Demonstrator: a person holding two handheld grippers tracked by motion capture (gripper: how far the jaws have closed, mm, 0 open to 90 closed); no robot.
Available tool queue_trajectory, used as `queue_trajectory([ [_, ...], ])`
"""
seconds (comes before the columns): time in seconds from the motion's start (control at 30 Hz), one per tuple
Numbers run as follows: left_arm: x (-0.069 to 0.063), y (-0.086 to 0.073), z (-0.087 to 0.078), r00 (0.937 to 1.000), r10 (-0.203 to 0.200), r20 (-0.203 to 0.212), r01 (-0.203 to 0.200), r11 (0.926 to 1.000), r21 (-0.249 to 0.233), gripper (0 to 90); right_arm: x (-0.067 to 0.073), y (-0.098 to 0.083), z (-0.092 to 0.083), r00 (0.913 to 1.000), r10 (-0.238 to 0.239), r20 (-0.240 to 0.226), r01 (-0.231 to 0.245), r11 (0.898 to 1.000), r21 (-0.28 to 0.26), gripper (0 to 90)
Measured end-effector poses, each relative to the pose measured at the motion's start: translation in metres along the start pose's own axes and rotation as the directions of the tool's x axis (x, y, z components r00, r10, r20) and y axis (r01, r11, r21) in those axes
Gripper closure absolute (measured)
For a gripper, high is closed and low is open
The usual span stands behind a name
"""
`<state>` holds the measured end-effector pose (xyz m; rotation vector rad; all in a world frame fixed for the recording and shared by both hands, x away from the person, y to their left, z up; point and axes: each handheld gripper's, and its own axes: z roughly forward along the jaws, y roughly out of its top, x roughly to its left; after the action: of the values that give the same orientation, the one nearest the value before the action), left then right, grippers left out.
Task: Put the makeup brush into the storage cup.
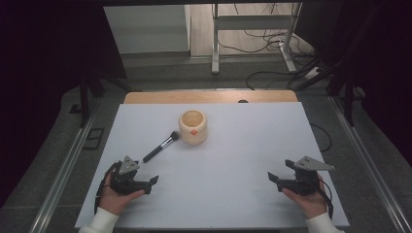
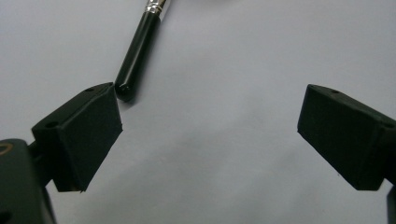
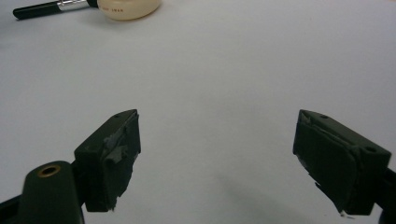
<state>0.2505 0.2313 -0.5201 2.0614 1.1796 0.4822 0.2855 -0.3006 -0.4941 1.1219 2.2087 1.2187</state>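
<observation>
On the white table (image 1: 233,160), both tongs gape empty, left tongs (image 1: 152,184) nearest the brush (image 1: 160,147).

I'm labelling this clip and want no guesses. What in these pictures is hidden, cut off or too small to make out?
- Brush: in the left gripper view the top edge cuts off its bristles; in the right gripper view the cup hides them.
- Cup: the right gripper view's top edge cuts off all but its base; its red lettering is too blurred to read.
- Orange mark on the cup: too small in the high view to identify.
</observation>
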Motion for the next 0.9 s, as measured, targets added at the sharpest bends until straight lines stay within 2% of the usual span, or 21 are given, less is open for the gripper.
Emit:
queue_trajectory([
  [0.13, 0.001, -0.001, -0.005, 0.9999, -0.013, 0.001, 0.013, 0.9999, -0.008, 7.1, -0.006, 0.0, 0.002, 0.9994, 0.033, -0.014, -0.033, 0.999, 0.002, 16.2],
  [0.2, 0.001, -0.001, -0.005, 0.9998, -0.02, 0.003, 0.02, 0.9997, -0.014, 7.2, -0.006, -0.001, 0.002, 0.9993, 0.035, -0.016, -0.035, 0.999, 0.001, 16.2],
  [0.33, 0.0, 0.0, -0.005, 1.0, 0.001, -0.003, -0.001, 1.0, -0.008, 7.1, -0.003, -0.002, 0.001, 0.9998, 0.018, -0.009, -0.018, 1.0, 0.004, 16.1],
  [0.43, 0.001, -0.001, -0.007, 1.0, -0.005, -0.003, 0.005, 0.9999, -0.014, 7.5, 0.0, -0.001, 0.002, 0.9998, 0.017, -0.013, -0.017, 1.0, 0.007, 15.8],
  [0.5, 0.002, 0.0, -0.008, 0.9998, -0.005, 0.017, 0.005, 0.9999, -0.015, 7.6, 0.006, -0.001, 0.002, 0.9999, -0.001, -0.01, 0.002, 1.0, 0.016, 15.5],
  [0.6, 0.002, -0.001, -0.006, 0.9998, -0.005, 0.02, 0.006, 0.9999, -0.009, 8.2, 0.008, 0.0, 0.002, 0.9999, -0.016, -0.006, 0.016, 1.0, 0.014, 15.4],
  [0.73, 0.006, -0.001, -0.005, 0.9993, -0.022, 0.029, 0.022, 0.9997, -0.003, 8.9, 0.005, -0.001, 0.004, 0.9999, -0.009, -0.005, 0.009, 1.0, 0.022, 15.7],
  [0.8, 0.01, 0.0, -0.005, 0.998, -0.036, 0.052, 0.036, 0.9993, 0.011, 9.0, 0.005, -0.001, 0.004, 1.0, -0.009, -0.004, 0.009, 1.0, 0.021, 15.8],
  [0.9, 0.012, 0.001, -0.005, 0.9988, -0.038, 0.031, 0.037, 0.9993, 0.008, 9.3, 0.006, 0.001, 0.004, 1.0, -0.006, -0.006, 0.006, 1.0, 0.01, 15.6],
])
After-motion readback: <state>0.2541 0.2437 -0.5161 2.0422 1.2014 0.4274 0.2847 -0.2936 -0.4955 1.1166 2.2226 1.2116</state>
